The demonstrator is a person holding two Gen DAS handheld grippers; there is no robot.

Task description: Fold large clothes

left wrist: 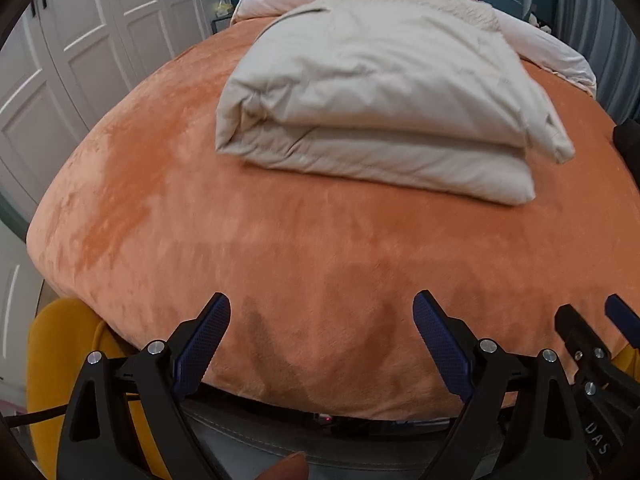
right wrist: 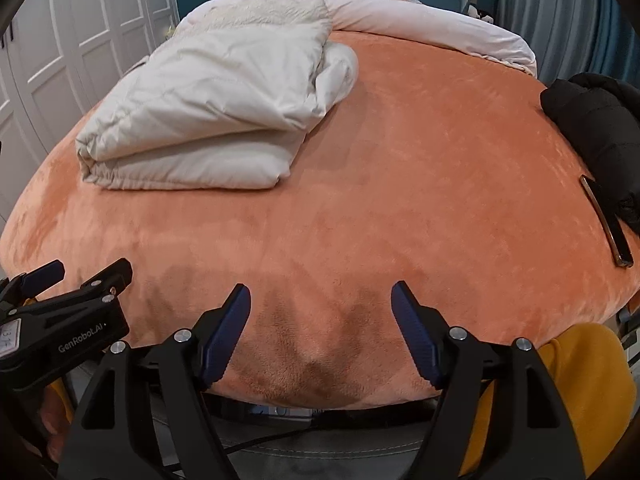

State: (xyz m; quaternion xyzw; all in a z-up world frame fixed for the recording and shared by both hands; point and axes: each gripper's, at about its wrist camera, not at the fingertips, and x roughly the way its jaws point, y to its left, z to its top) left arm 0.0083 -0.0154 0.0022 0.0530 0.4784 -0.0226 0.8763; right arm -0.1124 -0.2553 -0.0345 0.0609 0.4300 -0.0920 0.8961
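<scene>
On the orange bed cover [left wrist: 280,240], toward the far half of the bed, sits the cream padded garment [left wrist: 360,112], folded into a thick, squared bundle with its layers stacked one on another. It looks finished, or very nearly: the edges line up, though one lobe bulges out at the bundle's right side. And it lies free, with nothing gripping it.

Both tools hang back at the near edge of the bed, well apart from the bundle. The left gripper [left wrist: 322,334] has its fingers spread wide over bare cover, nothing between them. The right gripper [right wrist: 320,322] shows the same, fingers parted and empty, just beside its partner. That reads as hands drawn clear so the fold can settle.

Around it now: a pale pink duvet [right wrist: 420,20] is heaped along the headboard end, touching the bundle's far side. A black jacket [right wrist: 596,132] waits at the right edge, likely the next candidate, with a slim dark phone-like object [right wrist: 608,224] lying just beside it, and that would need minding on a reach. Yellow fabric [right wrist: 560,380] shows below the bed's edge. White wardrobe doors [left wrist: 100,40] stand on the left.
</scene>
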